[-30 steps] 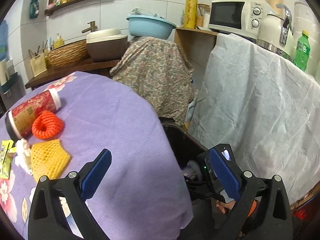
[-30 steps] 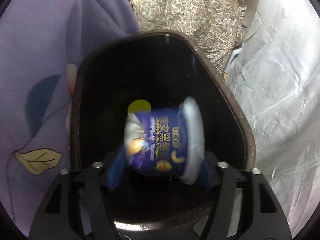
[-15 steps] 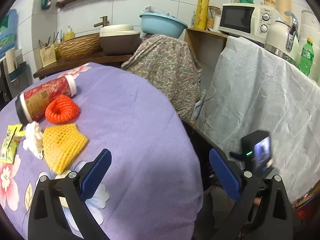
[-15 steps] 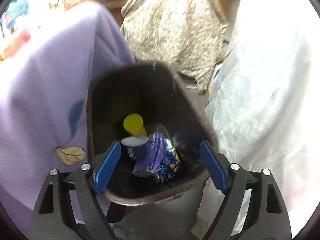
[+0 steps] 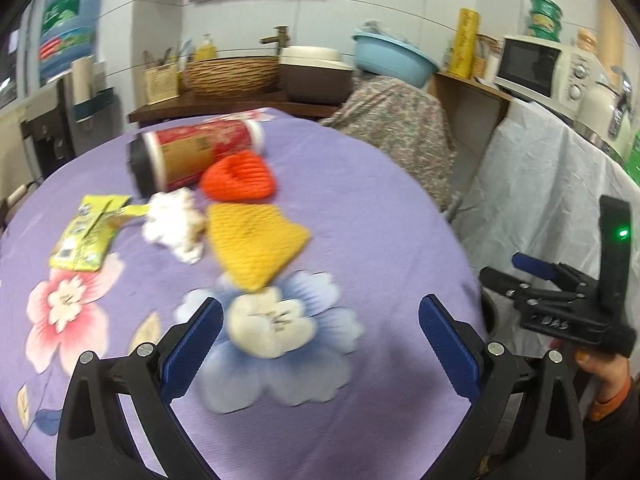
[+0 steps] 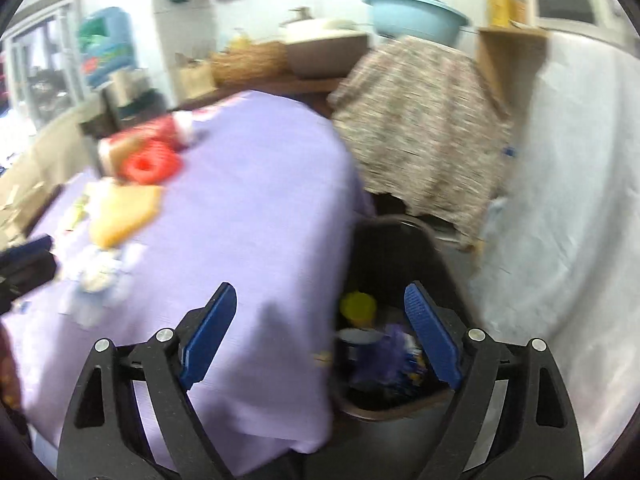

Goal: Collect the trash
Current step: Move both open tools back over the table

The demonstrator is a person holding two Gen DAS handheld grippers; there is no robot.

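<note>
**Foam nets, tissue and a tube lie ahead of empty tongs**

Purple cloth covers the table [image 5: 360, 184], and the trash sits on it forward of the left gripper [image 5: 318, 344], whose blue pads stand wide apart with nothing between them. Nearest ahead is the yellow foam net [image 5: 256, 244], lying flat with one corner aimed back toward the tongs. Just beyond it is the orange foam net [image 5: 240, 178], curled into a ring with its hole facing up. Both look feather-light and squashy, so pinching an edge or the ring's wall should do. Ahead and left is the crumpled tissue [image 5: 174, 226], soft, best taken across its bulk. Further left lies the yellow wrapper [image 5: 88, 236], flat and likely slippery, long axis running away from the tongs. Farthest is the red canister [image 5: 196, 154], on its side, long axis across the view, dark cap to the left; stiff and round, it may roll, so grip across its middle.

The right gripper [image 6: 324, 336] is likewise spread and empty, with the black bin [image 6: 404, 410] ahead and slightly right, litter inside
</note>
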